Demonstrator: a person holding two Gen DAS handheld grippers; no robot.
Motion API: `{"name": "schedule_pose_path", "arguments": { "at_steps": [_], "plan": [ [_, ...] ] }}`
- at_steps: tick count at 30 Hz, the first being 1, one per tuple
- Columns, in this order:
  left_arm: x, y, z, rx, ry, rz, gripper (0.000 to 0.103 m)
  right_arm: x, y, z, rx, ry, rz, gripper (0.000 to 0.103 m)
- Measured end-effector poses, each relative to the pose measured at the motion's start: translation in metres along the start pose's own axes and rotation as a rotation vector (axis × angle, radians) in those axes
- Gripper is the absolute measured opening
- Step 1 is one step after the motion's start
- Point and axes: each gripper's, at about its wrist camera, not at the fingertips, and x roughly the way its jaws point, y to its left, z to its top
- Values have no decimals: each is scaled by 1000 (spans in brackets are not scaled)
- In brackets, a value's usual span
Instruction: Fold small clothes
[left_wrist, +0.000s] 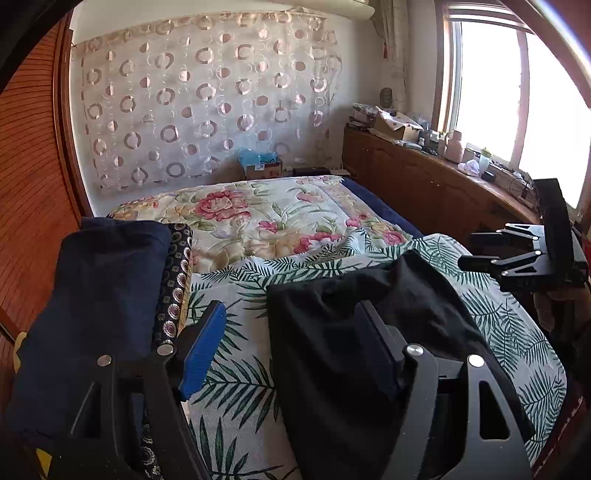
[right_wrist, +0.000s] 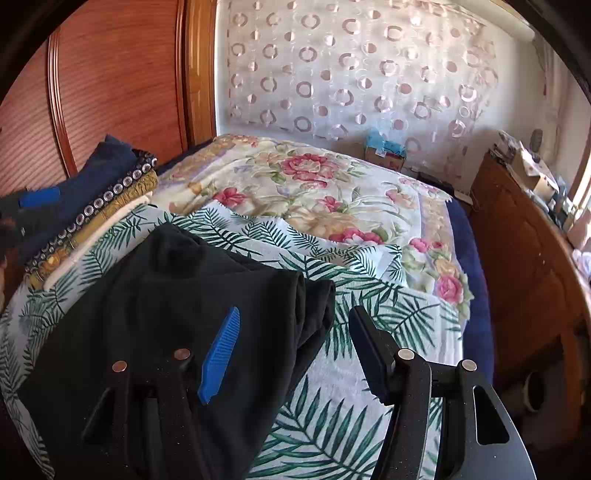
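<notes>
1. Now, in your left wrist view, the left gripper (left_wrist: 291, 328) has its jaws wide and holds nothing; the near left edge of the black garment (left_wrist: 369, 332) lies between them on the palm-leaf sheet (left_wrist: 236, 354), and the pads do not press on it.
2. Just left of that gripper sits the stack of folded clothes (left_wrist: 99, 295), a navy piece on top. If you swing the left jaw outward you could nudge that stack and undo finished folds.
3. The right gripper (left_wrist: 476, 251) shows at the far right of this view, beyond the garment's far side, with its fingers apart.
4. In your right wrist view, the right gripper (right_wrist: 295, 347) also stands wide and empty, straddling the garment's right edge (right_wrist: 314, 295), where several layers bunch together.
5. Judging from that bunching, closing here may catch only the top layer, or every layer at once, so the fold would come out crooked.
6. The sheet under the garment is loose and rumpled; a low pinch could pick it up with the cloth and drag the pile.
</notes>
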Motion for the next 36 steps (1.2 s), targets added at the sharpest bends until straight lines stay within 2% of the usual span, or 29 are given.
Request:
{"name": "schedule_pose_path", "arguments": {
  "at_steps": [10, 17, 21, 31, 36],
  "plan": [
    [-15, -22, -37, 36, 54, -22, 73, -14, 28, -73, 90, -35, 74, 63],
    [-27, -30, -61, 63, 96, -39, 73, -34, 47, -116, 104, -16, 96, 63],
    [-36, -36, -79, 78, 126, -59, 73, -36, 50, -138, 134, 13, 77, 63],
    [-66, -25, -146, 18, 212, -96, 73, -43, 54, -169, 161, 88, 85, 63],
    [-79, -22, -164, -37, 235, -135, 69, -40, 63, -177, 129, 128, 78, 63]
  ]
}}
